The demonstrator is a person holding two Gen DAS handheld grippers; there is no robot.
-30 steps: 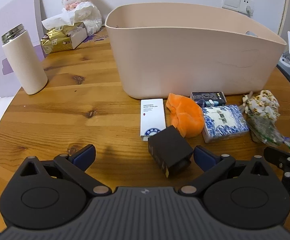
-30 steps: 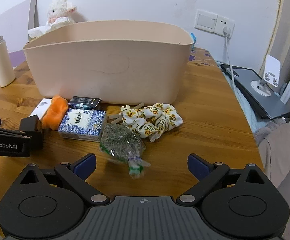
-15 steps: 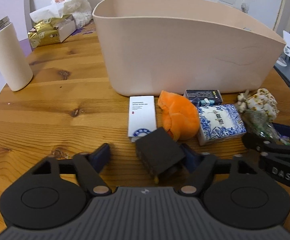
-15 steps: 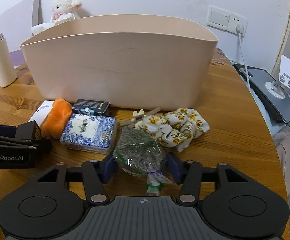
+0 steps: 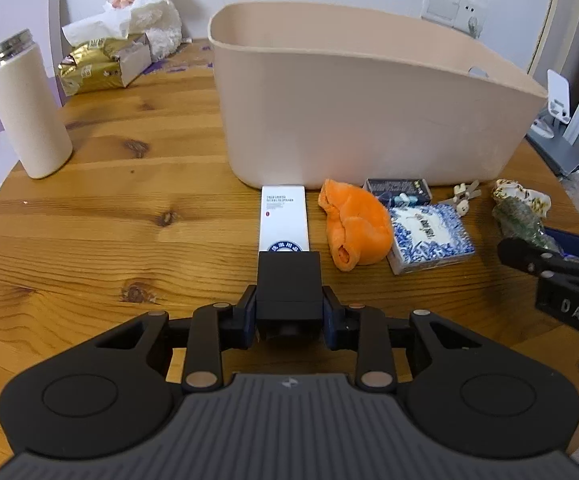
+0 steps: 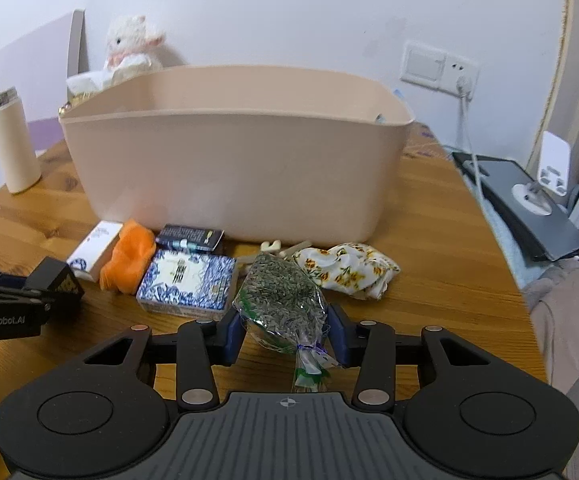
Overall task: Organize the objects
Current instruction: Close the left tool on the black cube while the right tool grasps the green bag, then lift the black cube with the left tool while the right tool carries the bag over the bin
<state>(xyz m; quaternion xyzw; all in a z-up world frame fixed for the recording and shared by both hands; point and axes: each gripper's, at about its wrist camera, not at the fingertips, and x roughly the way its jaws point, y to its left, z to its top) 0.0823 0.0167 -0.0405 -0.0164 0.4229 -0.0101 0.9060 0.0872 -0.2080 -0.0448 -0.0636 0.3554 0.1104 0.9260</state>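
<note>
A black box (image 5: 288,286) is clamped between the blue pads of my left gripper (image 5: 289,316), which is shut on it and lifted just off the wooden table (image 5: 89,232). My right gripper (image 6: 285,332) is shut on a clear bag of dried green herbs (image 6: 279,300). A large beige tub (image 5: 369,120) stands behind the row of small items. That row holds a white box (image 5: 284,220), an orange plush piece (image 5: 353,228), a blue-patterned box (image 5: 429,236), a dark flat box (image 5: 399,189) and a floral scrunchie (image 6: 345,266).
A cream thermos (image 5: 27,108) stands at the left. A gold tissue pack (image 5: 101,64) and a white plush lamb (image 5: 145,8) sit at the back. A grey stand (image 6: 529,204) and a wall socket (image 6: 439,66) lie to the right, past the table edge.
Both grippers went from open to shut: the left closed on the black box, the right on the herb bag. Both views have risen a little, with the held things lifted.
</note>
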